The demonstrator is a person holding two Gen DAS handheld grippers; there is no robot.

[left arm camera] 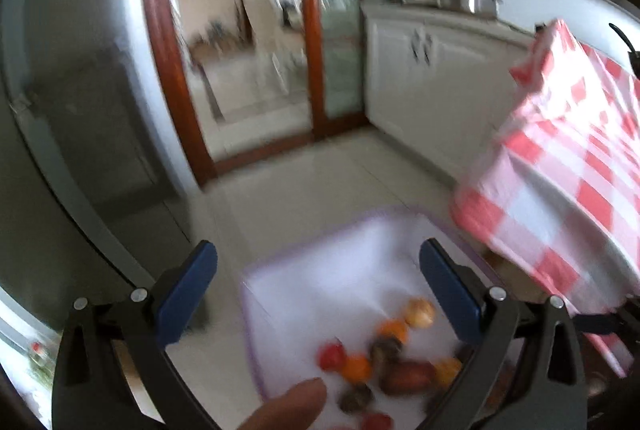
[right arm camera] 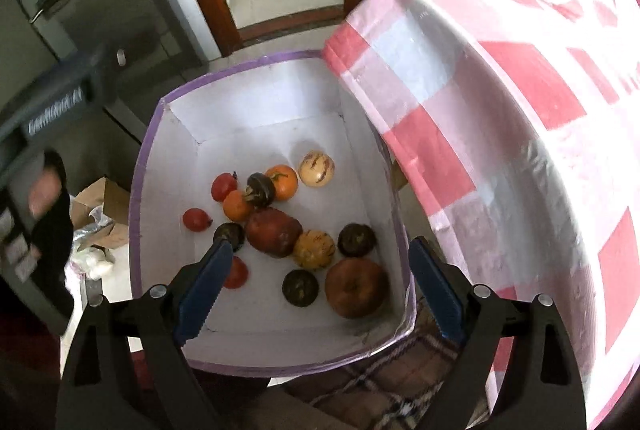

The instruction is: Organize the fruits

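Evidently at the picking stage, both grippers, left (left arm camera: 318, 288) and right (right arm camera: 320, 284), hang wide and empty over the box (right arm camera: 260, 64); next comes descent onto 1 fruit (right arm camera: 274, 233).

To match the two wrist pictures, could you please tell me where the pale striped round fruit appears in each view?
Left wrist: pale striped fruit, blurred, lower right of centre, farthest in the box.
Right wrist: the same fruit at centre, nearest the far wall.
Shared landmark: the white box with its purple rim.
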